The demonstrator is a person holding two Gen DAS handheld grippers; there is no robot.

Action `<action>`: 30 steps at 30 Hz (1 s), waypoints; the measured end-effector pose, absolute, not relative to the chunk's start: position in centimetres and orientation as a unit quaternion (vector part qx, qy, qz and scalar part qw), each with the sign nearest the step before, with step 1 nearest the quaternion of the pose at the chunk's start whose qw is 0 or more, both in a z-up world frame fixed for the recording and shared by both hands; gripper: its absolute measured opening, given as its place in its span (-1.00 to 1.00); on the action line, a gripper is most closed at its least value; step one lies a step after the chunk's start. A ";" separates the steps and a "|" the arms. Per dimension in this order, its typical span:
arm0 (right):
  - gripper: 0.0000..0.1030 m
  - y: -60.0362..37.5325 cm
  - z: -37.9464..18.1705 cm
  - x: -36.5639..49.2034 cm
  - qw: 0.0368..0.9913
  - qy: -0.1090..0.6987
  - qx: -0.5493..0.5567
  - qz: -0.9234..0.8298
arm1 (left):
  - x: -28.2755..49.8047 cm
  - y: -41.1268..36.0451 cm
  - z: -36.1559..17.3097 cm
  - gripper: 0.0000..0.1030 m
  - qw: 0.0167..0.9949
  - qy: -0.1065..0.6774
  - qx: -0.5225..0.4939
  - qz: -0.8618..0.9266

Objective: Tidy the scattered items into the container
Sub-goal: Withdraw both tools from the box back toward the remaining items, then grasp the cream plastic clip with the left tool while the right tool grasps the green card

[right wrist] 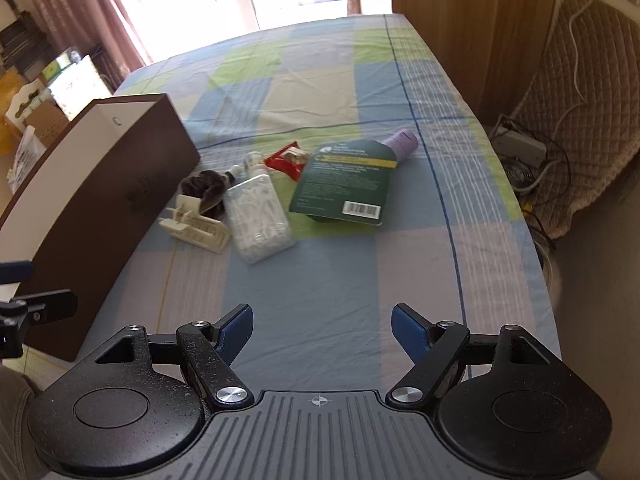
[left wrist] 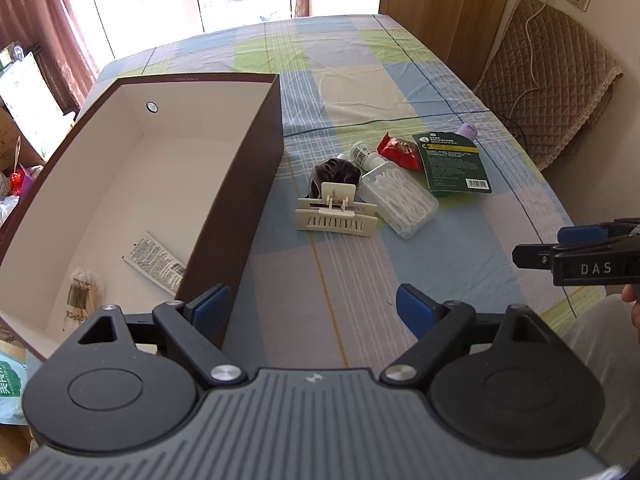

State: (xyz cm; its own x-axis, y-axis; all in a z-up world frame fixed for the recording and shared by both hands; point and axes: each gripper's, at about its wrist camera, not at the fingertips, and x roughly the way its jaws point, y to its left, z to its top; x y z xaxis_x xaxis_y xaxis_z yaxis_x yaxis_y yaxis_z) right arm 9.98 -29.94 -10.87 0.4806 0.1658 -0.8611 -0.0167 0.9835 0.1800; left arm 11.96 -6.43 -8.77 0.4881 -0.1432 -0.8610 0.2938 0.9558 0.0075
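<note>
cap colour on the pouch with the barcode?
Pale purple cap on a dark green pouch; clearest in the right wrist view.

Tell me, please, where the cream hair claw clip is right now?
The cream hair claw clip lies on the bedsheet just right of the brown box, touching the clear swab case.

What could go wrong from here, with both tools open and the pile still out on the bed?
1. The hair claw, scrunchie and clear swab case touch or overlap, so a grasp on one may drag another.
2. The flat green pouch lies against the bedsheet; open fingers may pinch cloth.
3. The box has a tall wall beside the pile, and a carried item could clip it.
</note>
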 end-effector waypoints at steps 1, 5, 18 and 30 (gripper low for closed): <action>0.59 -30.3 -11.2 10.4 0.856 0.509 0.080 0.048 | 12.3 -6.6 -9.1 0.70 0.859 0.491 0.076 -0.127; 0.59 -31.4 -12.2 12.5 0.850 0.517 0.099 0.031 | 14.1 -7.4 -10.3 0.70 0.858 0.491 0.077 -0.127; 1.00 -31.3 -15.2 20.2 0.856 0.505 0.112 0.002 | 18.4 -8.7 -12.0 0.70 0.864 0.484 0.081 -0.107; 0.76 -29.7 -18.5 23.1 0.865 0.496 0.074 0.009 | 19.2 -8.6 -12.9 0.70 0.863 0.489 0.082 -0.096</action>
State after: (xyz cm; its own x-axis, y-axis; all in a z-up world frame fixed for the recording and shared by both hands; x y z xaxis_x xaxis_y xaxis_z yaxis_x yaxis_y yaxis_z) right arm 23.12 -29.67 -18.55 0.5071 0.0893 -0.8572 0.0570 0.9890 0.1368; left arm 19.25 -8.56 -12.93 0.5045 -0.0848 -0.8593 0.2451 0.9683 0.0483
